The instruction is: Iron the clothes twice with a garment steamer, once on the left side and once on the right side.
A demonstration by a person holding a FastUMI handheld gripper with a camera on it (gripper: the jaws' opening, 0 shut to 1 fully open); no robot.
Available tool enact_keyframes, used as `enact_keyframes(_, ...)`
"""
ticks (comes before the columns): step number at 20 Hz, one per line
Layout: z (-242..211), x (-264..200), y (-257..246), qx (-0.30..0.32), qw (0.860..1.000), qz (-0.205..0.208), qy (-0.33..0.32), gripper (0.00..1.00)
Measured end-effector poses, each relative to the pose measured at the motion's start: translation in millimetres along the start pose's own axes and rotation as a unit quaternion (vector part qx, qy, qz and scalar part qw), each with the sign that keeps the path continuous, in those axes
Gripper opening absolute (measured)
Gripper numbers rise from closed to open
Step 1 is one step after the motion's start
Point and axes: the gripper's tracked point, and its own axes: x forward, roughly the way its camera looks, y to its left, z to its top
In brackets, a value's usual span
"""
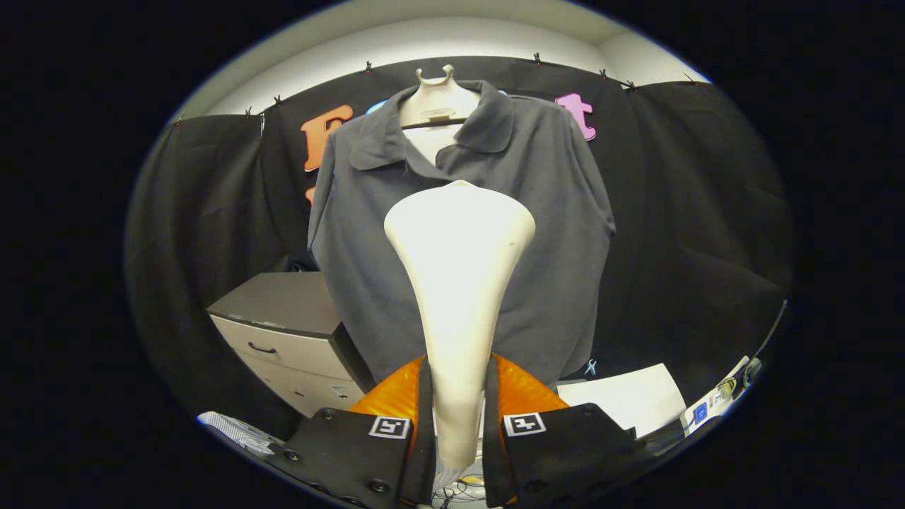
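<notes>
Now, tool [458,396] clamped on steamer [458,276] handle, head facing grey shirt [551,233] front

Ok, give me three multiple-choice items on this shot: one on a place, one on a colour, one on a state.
1. Where is the steamer?
A. on the cabinet
B. between the tool's fingers, head toward the shirt
C. on the floor

2. What colour is the shirt?
A. dark grey
B. red
C. white

3. What state is the tool in?
A. open, holding nothing
B. shut on the hanger
C. shut on the steamer

Answers:
1 B, its handle runs up from between the fingers.
2 A, dark grey cloth hangs on the pale hanger.
3 C, both fingers press on the handle.
</notes>
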Motion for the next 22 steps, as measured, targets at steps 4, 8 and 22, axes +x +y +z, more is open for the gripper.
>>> enact_keyframes(4,22.6,0.1,-37.0,-0.001,1.000,-0.026,-0.015,0.34)
enact_keyframes(8,40.3,19.3,-70.0,-0.001,0.999,-0.043,-0.020,0.34)
enact_keyframes(22,76.2,102.0,-92.0,-0.005,0.999,-0.011,-0.036,0.34)
